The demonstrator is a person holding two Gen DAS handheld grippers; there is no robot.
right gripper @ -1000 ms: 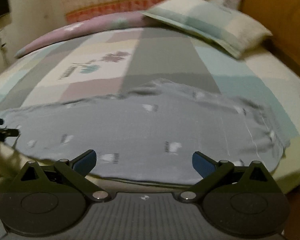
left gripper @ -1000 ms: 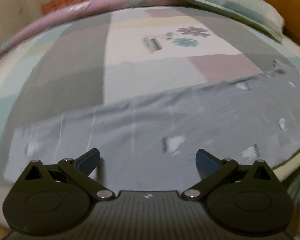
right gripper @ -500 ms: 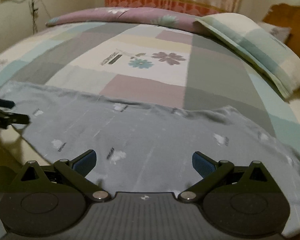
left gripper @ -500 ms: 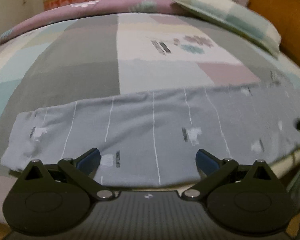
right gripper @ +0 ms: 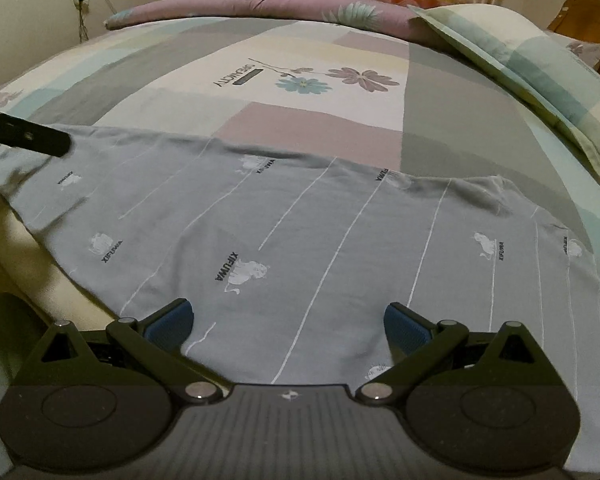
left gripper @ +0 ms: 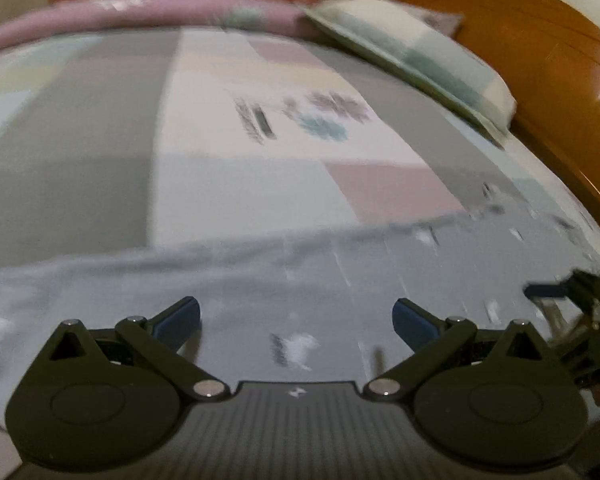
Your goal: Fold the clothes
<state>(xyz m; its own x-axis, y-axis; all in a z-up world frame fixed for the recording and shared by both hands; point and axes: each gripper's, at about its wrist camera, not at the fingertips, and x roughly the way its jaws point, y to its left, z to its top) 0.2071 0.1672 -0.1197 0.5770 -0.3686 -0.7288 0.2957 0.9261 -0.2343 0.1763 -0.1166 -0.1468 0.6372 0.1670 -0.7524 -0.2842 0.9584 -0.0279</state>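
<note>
Both hand-held grippers, left [left gripper: 296,314] and right [right gripper: 288,318], gape over seemingly flat grey garment [right gripper: 320,240].

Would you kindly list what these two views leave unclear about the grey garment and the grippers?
- Grey garment: its near hem is hidden behind the right gripper body in the right wrist view; its right end is cut off by the edge.
- Left wrist view: motion blur smears the garment's prints.
- Left gripper: open, but contact with the cloth cannot be judged.

Dim, warm light — left view motion-blurred, right view sharp.
</note>
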